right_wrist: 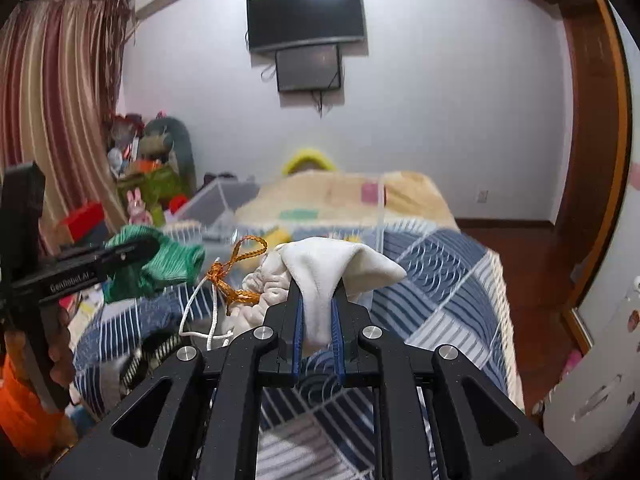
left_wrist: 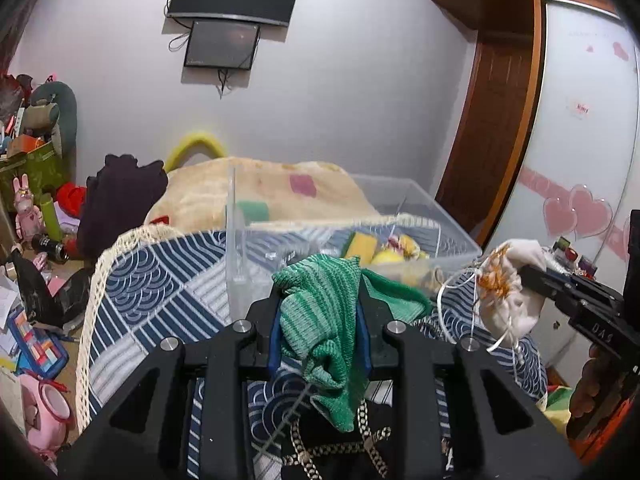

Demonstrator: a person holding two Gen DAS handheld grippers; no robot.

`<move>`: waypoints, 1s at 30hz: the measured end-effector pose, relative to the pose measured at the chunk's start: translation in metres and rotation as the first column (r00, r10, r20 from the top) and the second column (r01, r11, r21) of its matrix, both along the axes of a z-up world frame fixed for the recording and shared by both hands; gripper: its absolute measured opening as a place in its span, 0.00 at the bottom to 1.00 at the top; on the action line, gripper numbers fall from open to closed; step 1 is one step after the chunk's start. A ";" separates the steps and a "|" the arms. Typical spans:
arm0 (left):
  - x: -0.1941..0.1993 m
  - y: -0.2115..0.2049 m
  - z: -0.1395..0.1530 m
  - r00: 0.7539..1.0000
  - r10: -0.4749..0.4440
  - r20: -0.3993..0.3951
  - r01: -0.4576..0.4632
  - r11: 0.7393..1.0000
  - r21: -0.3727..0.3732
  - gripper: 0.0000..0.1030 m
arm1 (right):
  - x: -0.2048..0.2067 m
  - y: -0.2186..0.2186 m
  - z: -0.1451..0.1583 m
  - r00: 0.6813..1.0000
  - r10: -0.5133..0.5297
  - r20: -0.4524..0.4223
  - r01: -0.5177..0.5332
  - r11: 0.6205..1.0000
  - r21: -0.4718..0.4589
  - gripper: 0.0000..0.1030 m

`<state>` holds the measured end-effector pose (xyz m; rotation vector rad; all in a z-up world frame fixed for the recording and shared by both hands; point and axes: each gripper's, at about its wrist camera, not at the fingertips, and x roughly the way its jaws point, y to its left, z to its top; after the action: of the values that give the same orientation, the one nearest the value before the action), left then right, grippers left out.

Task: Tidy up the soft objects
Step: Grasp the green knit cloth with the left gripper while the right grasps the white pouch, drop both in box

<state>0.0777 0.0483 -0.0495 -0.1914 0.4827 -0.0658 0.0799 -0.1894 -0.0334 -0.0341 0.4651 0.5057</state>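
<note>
Left gripper (left_wrist: 320, 320) clamps a green knit cloth (left_wrist: 320, 320); right gripper (right_wrist: 318, 316) pinches a white drawstring pouch (right_wrist: 332, 268). Both should clear the clear plastic bin (left_wrist: 460, 236) rim, frame centre, before release.

Green striped cloth (left_wrist: 320, 320), white pouch (right_wrist: 320, 276)

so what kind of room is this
Most likely a bedroom: a bed with a blue patterned bedspread and cream blanket, a wall-mounted TV, striped curtains, and a wardrobe with heart stickers.
</note>
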 end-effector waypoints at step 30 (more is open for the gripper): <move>0.079 0.022 -0.014 0.991 0.134 -0.022 -0.134 0.991 0.008 0.29 | 0.078 0.042 -0.011 0.995 -0.092 -0.029 0.091 0.995 -0.045 0.11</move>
<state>0.1571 0.0703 -0.0633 -0.2181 0.4912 0.0689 0.1580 -0.1471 -0.0445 -0.0465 0.5057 0.4063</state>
